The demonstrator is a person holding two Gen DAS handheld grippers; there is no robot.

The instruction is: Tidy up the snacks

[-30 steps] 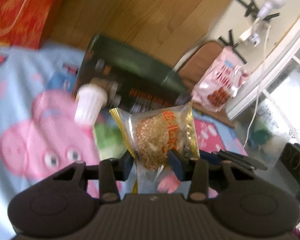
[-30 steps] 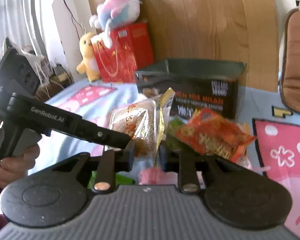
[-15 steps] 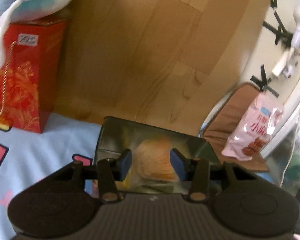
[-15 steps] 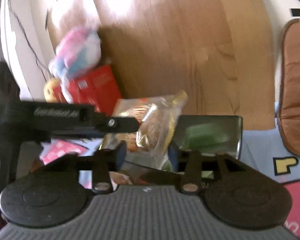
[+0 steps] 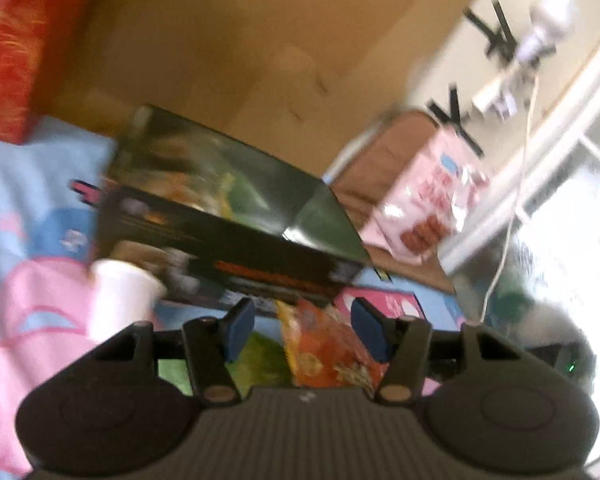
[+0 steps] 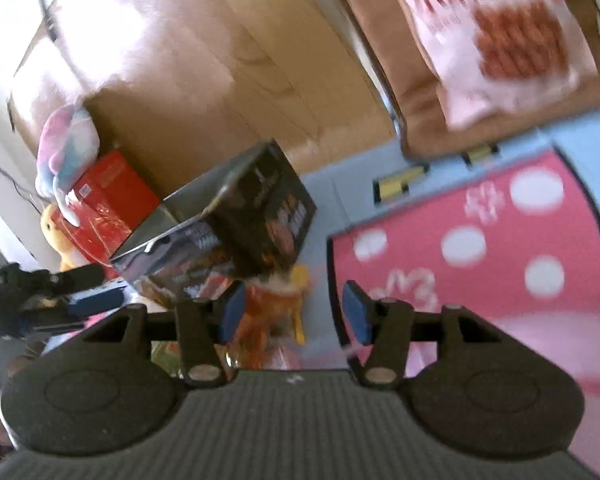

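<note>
Though blurred, dark box (image 5: 236, 220) contents indistinct, orange packet (image 5: 332, 356) half-hidden

Bed (image 5: 40, 168): blue cartoon sheet with pink patches. Directly on it: dark open box (image 5: 228, 240), orange snack packet (image 5: 332, 352) and green packet (image 5: 264, 364) just before box, white cup (image 5: 120, 300) beside, red box (image 6: 108, 200) near headboard.

Each tool (image 5: 302, 330) (image 6: 294, 316) has a ribbed dark-grey body, round side discs, brass-coloured screws and blue pads.
</note>
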